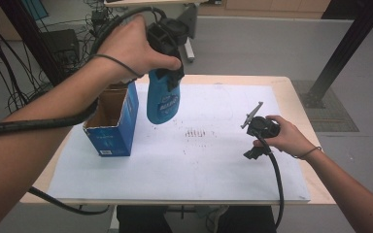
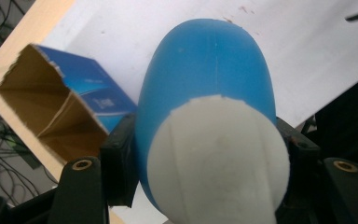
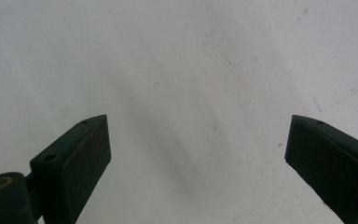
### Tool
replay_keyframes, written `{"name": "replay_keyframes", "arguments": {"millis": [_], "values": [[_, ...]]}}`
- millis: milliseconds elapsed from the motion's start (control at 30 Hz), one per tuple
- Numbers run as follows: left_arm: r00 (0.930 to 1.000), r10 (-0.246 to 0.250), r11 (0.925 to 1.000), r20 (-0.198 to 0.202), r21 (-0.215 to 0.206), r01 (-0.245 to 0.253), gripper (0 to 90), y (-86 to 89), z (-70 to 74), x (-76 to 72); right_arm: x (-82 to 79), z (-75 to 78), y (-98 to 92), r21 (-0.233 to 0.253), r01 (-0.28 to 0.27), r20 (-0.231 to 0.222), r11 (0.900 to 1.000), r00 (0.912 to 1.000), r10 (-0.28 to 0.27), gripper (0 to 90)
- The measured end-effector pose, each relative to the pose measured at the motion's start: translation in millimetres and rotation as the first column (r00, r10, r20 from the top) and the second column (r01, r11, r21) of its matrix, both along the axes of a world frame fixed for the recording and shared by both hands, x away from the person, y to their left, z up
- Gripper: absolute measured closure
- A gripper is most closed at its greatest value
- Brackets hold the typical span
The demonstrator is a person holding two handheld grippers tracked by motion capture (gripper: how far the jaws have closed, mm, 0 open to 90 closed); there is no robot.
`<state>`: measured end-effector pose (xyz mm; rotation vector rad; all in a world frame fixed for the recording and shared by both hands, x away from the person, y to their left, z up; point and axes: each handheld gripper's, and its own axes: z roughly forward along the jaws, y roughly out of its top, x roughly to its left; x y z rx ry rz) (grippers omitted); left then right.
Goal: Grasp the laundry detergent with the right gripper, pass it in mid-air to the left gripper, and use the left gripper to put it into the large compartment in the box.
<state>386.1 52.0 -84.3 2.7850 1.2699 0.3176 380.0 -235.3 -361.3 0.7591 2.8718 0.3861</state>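
A blue bottle [image 1: 162,103] with a white cap hangs bottom-down above the white sheet, just right of an open blue cardboard box [image 1: 112,127]. My left gripper [image 1: 168,77] is shut on the bottle's upper part, held high by the person's left hand. In the left gripper view the bottle [image 2: 205,70] and its white cap [image 2: 219,158] sit between the jaws of the left gripper [image 2: 209,154], with the open, empty-looking box [image 2: 51,102] below to the left. My right gripper [image 1: 258,131] rests low at the sheet's right side. The right gripper [image 3: 196,154] is open over bare paper.
The white sheet [image 1: 213,165] covers most of a wooden table [image 1: 291,87] and carries small dark marks [image 1: 196,132] at its middle. A black frame post [image 1: 345,48] stands behind the table's right corner. Cables [image 1: 14,73] clutter the floor at back left.
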Motion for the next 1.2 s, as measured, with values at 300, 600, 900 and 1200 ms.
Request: {"name": "replay_keyframes", "arguments": {"millis": [300, 600, 900, 1200], "values": [[0.9893, 0.142, 0.9896, 0.033, -0.027, -0.141, 37.3, 43.6, 18.0, 19.9, 0.7, -2.4, 0.3, 0.009, -0.004, -0.011, 1.000, 0.9999, 0.004, 7.1], [0.9676, 0.251, 0.9670, 0.026, -0.051, -0.250, 37.3, 90.8, 22.0, 35.5, 2.0, -3.7, 0.8, 0.010, 0.006, -0.017, 1.000, 0.9998, -0.005, 7.1], [0.9359, 0.352, 0.9345, 0.022, -0.066, -0.350, 37.3, 128.1, 17.5, 44.0, 2.7, -5.6, 0.9, 0.011, 0.008, -0.020, 1.000, 0.9998, -0.008, 7.1], [0.9012, 0.433, 0.8986, 0.025, -0.093, -0.429, 37.4, 153.2, 14.1, 49.6, 3.1, -6.9, 3.4, 0.009, 0.002, -0.023, 1.000, 0.9997, -0.002, 7.1]]}}
